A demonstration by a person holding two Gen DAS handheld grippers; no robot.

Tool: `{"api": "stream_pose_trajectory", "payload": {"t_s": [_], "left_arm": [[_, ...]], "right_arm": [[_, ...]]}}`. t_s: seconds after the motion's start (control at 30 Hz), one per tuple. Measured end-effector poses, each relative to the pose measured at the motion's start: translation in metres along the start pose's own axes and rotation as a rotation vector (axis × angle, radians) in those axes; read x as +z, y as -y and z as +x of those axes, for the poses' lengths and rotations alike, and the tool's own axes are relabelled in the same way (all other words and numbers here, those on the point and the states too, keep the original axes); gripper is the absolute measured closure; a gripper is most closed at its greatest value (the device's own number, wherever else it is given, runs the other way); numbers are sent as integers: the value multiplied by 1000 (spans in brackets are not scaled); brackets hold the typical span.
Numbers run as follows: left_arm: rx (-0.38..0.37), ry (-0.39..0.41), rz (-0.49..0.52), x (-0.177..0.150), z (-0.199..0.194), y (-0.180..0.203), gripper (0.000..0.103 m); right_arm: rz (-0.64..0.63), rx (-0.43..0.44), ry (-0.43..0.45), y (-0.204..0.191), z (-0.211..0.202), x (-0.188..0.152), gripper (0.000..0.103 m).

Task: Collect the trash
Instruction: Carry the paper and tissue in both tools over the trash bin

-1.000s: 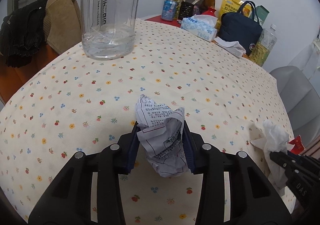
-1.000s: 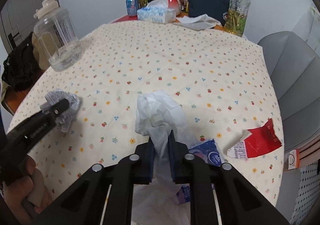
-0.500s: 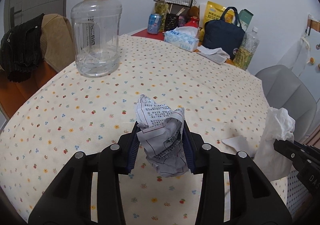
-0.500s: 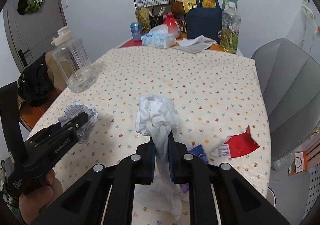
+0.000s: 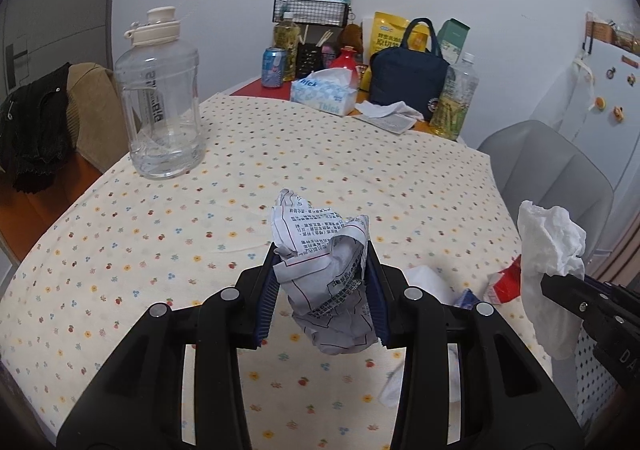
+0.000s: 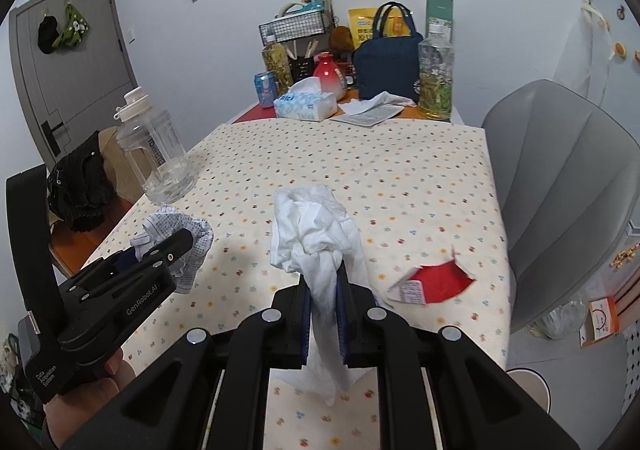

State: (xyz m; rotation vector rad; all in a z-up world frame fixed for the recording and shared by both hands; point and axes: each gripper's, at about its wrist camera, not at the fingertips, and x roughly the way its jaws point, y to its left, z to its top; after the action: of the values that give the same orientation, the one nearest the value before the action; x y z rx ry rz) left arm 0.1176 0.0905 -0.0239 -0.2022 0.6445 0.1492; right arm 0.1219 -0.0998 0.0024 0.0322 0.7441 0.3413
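Between the left tongs [image 5: 322, 286], closest to the left wrist lens, a crumpled printed paper [image 5: 326, 270] is clamped clear of the counter [image 5: 120, 250]. Right tongs [image 6: 323, 310] are pinched narrow on a white tissue wad [image 6: 312, 226], its tail hanging below the pads.

Only the right wrist view shows the hand [image 6: 108, 374] carrying the left tool and the whole red torn wrapper [image 6: 434, 282] lying on the cloth near the right edge. The left view catches just a corner of that wrapper, with a blue packet [image 5: 466, 298] beside it, both partly masked by the tool.

Further back on the left stands a clear water jug [image 5: 162, 102]. At the far end sit a tissue box [image 5: 324, 94], a navy bag [image 5: 408, 70] and a drink bottle [image 5: 456, 98]. A grey chair [image 6: 560, 186] flanks the counter's right side.
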Motion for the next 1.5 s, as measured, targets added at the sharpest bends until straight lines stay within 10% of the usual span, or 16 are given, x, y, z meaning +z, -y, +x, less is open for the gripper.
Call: {"api": "stream_pose_trajectory", "payload": {"t_s": [1.5], "left_arm": [[-290, -93, 451, -55, -3, 278, 63]], "right_arm": [[404, -294, 73, 240, -107, -100, 91]]}}
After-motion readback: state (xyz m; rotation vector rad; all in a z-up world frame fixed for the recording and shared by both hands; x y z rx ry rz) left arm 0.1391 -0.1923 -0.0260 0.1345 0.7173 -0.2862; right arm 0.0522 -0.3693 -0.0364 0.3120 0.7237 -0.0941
